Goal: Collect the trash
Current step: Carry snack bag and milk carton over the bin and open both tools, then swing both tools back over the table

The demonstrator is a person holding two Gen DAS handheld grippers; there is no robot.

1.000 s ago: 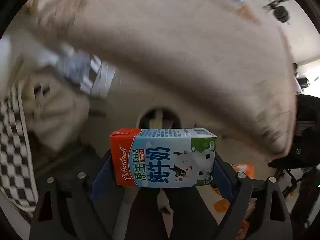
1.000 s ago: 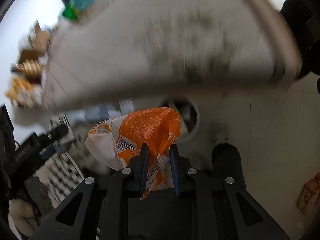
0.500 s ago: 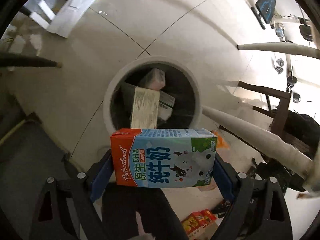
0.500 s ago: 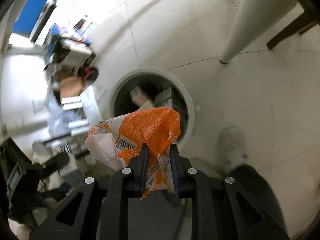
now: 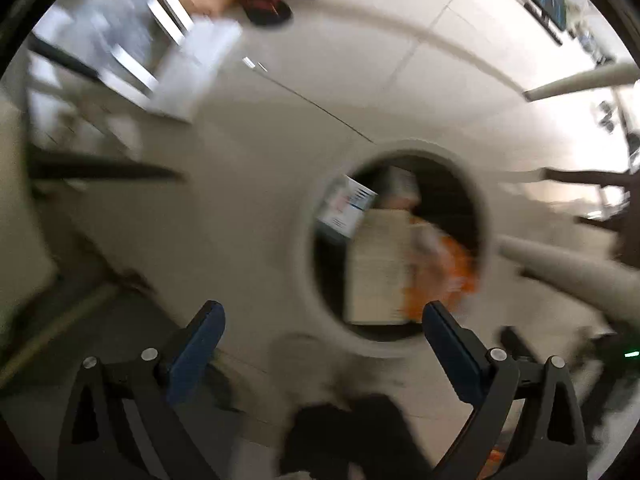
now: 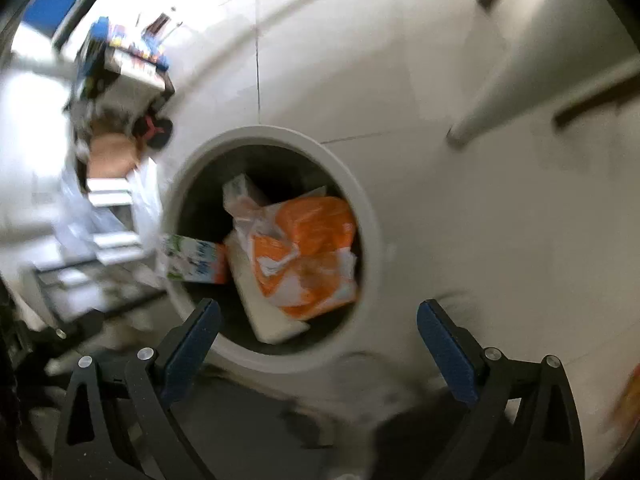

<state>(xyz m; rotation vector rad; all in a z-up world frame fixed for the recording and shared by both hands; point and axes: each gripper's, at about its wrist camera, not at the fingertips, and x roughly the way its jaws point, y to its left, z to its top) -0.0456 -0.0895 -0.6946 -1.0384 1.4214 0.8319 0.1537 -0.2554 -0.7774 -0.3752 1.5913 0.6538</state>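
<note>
In the left wrist view, the left gripper (image 5: 322,316) is seen with its fingers spread wide and nothing between them. Ahead of it, to the right, the round bin (image 5: 298,240) is seen on the tiled floor (image 5: 256,148); a carton (image 5: 346,204) and an orange bag (image 5: 448,264) lie inside, blurred.

In the right wrist view, the carton (image 6: 194,258) is caught at the left rim of the bin (image 6: 370,216). The bag (image 6: 308,252) lies inside, right of it. The right gripper (image 6: 318,316) is also spread wide and empty.
</note>
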